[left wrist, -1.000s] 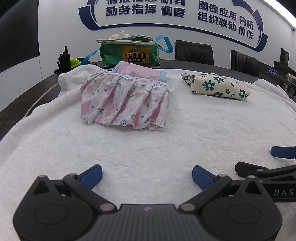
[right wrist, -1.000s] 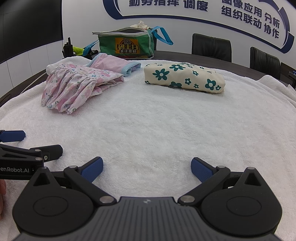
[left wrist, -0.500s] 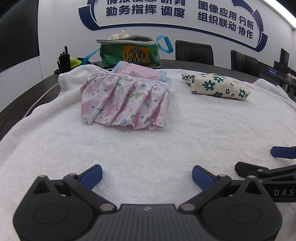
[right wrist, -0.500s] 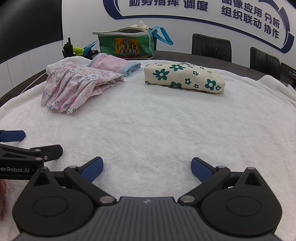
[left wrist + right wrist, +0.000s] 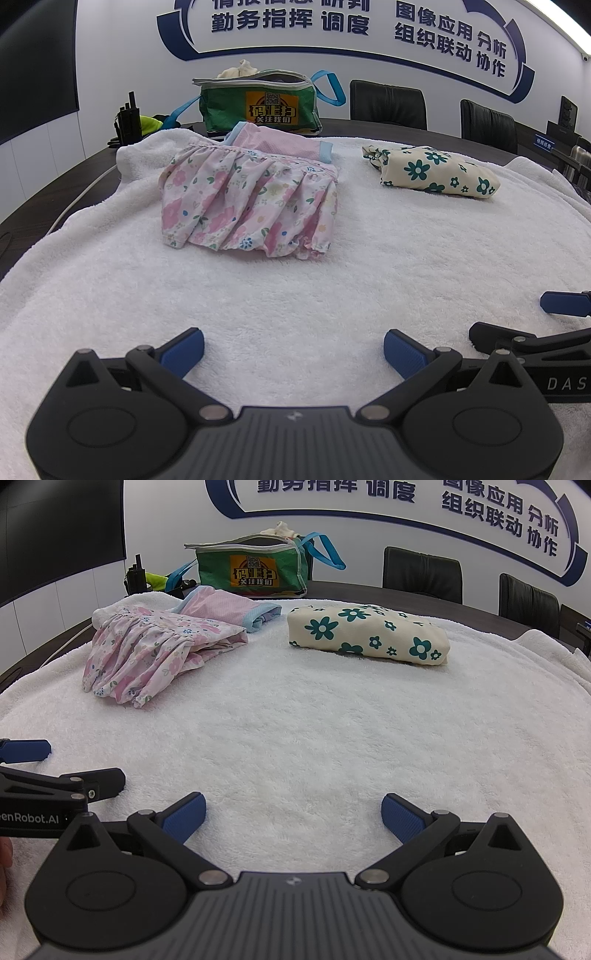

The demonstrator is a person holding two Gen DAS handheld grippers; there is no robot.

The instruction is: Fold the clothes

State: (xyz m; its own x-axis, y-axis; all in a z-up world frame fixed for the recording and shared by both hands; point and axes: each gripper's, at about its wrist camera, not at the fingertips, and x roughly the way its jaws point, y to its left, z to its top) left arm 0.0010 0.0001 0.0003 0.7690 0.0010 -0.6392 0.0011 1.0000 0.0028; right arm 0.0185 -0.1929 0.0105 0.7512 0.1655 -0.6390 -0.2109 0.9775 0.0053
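Observation:
A pink floral skirt point(image 5: 247, 199) lies folded on the white towel point(image 5: 295, 288), partly over a plain pink garment with blue trim point(image 5: 284, 142). A cream garment with teal flowers point(image 5: 439, 171) lies folded to the right. In the right wrist view the skirt point(image 5: 155, 646) is far left and the cream garment point(image 5: 369, 633) is straight ahead. My left gripper point(image 5: 293, 350) is open and empty, low over the towel near its front. My right gripper point(image 5: 291, 818) is open and empty beside it; its fingers point(image 5: 565, 303) show at the right edge of the left wrist view.
A green zip bag point(image 5: 262, 105) with blue straps stands behind the clothes on the dark table point(image 5: 55, 184). A black radio point(image 5: 127, 122) is at the far left. Black office chairs point(image 5: 388, 105) line the far side.

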